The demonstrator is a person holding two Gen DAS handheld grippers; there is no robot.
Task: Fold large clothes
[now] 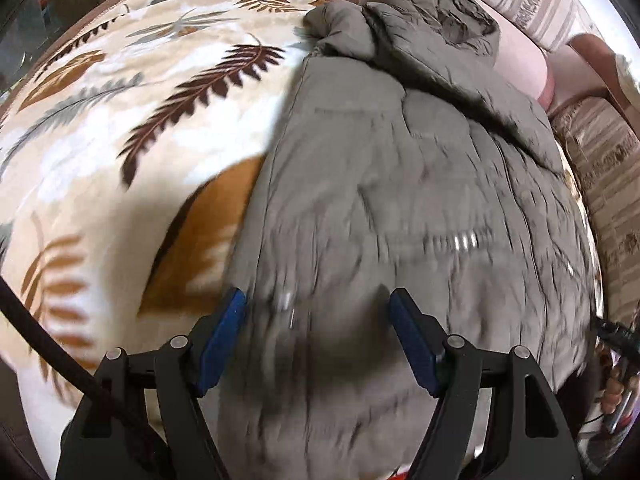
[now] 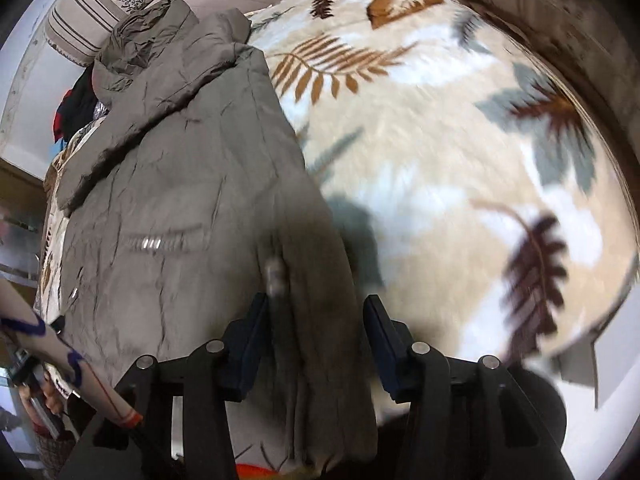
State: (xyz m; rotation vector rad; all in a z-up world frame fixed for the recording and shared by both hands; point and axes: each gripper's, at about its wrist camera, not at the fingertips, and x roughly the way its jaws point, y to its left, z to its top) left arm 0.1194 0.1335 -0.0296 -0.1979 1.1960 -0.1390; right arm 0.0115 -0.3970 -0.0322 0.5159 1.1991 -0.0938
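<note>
Blanket: a cream fleece blanket (image 1: pixel 120 128) with brown and grey fern leaves covers the bed and serves as the folding surface; it looks soft, so anything pressed on it will sink a little.

Jacket: the big grey-brown padded jacket (image 1: pixel 400 184) lies lengthwise on the blanket, hood end far from both cameras, hem end nearest them. It looks already narrowed into a long strip, though I can't be sure what is tucked under.

Pillows: striped pillows (image 2: pixel 100 8) sit beyond the hood, touching or just beside it.

Left gripper: the left gripper (image 1: pixel 318 334) stands over the near end of the jacket, fingers spread wide, nothing between them.

Right gripper: the right gripper (image 2: pixel 316 344) straddles the jacket's right-hand edge near the hem, jaws apart with the fabric ridge between them but not pinched, as far as I can tell.

Zip pocket: a shiny zip (image 1: pixel 460 240) runs across the middle, a fair mark for the fold line.

Doing it well: I'd take both hem corners deep, catching every layer, lift together and carry the hem evenly toward the hood.
</note>
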